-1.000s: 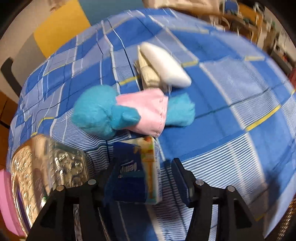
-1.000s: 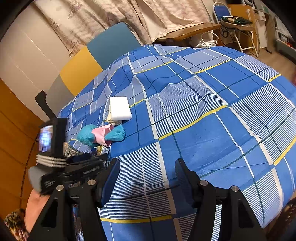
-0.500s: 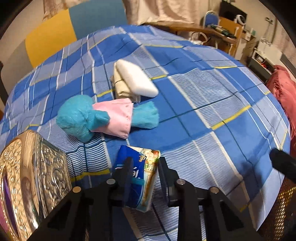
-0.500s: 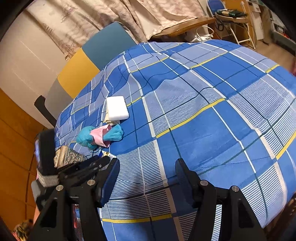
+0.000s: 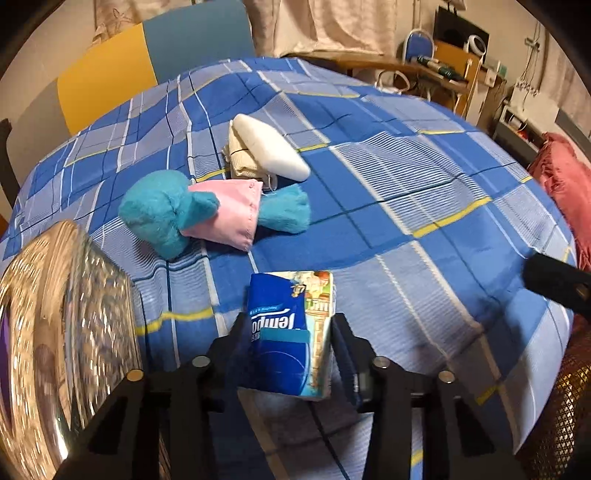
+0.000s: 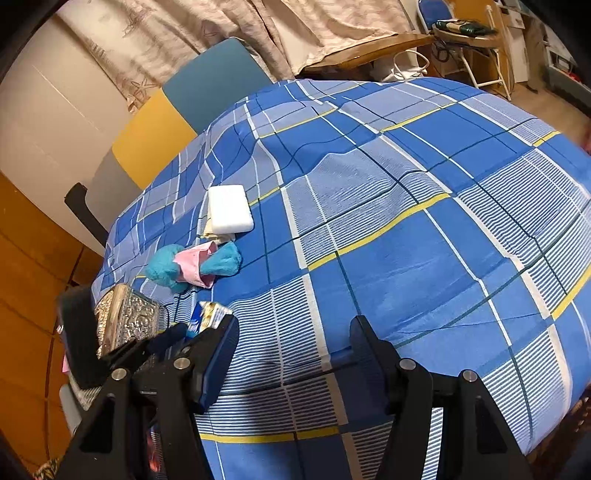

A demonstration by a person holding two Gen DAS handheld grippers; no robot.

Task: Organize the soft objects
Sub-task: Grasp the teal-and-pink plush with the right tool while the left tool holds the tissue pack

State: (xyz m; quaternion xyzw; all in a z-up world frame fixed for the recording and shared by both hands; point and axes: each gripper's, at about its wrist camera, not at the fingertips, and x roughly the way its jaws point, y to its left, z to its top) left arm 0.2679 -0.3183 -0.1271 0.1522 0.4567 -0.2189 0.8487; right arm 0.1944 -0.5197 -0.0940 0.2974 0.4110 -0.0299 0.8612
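Home bedroom; plaid bedspread (image 6: 406, 258), curtains (image 6: 258, 33) (cluttered desk (image 5: 436, 70) behind)

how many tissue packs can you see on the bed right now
1. The blue tissue pack sits between the left gripper fingers, whose jaws are opening. More could be hidden behind the silver box.

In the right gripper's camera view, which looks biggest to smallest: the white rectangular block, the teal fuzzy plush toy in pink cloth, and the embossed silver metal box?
1. Embossed silver metal box, though it sits nearest the camera, which flatters it.
2. Teal fuzzy plush toy in pink cloth.
3. White rectangular block, farthest away, so its true rank is unsure.
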